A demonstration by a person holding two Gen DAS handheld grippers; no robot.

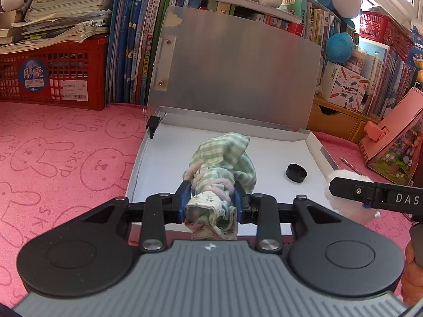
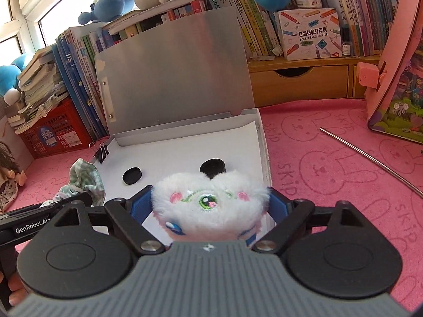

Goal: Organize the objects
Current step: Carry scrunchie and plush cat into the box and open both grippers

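Observation:
An open white box (image 1: 148, 142) with a raised silver lid (image 1: 238, 66) lies on the pink mat. My left gripper (image 1: 211, 198) is shut on a bunched green checked cloth (image 1: 224, 158) and holds it over the box's near part. My right gripper (image 2: 210, 206) is shut on a white fluffy plush toy (image 2: 208, 203) at the box's near right edge; the toy also shows in the left wrist view (image 1: 351, 200). Two black round caps (image 2: 132, 175) (image 2: 212, 167) lie in the box (image 2: 264, 142). The cloth also shows at the left in the right wrist view (image 2: 84, 179).
A black binder clip (image 1: 153, 125) sits on the box's far left corner. A red crate (image 1: 53, 74) and upright books (image 1: 132, 39) stand behind. A metal rod (image 2: 370, 155) and a pink stand (image 2: 396, 66) lie to the right, by wooden drawers (image 2: 298, 84).

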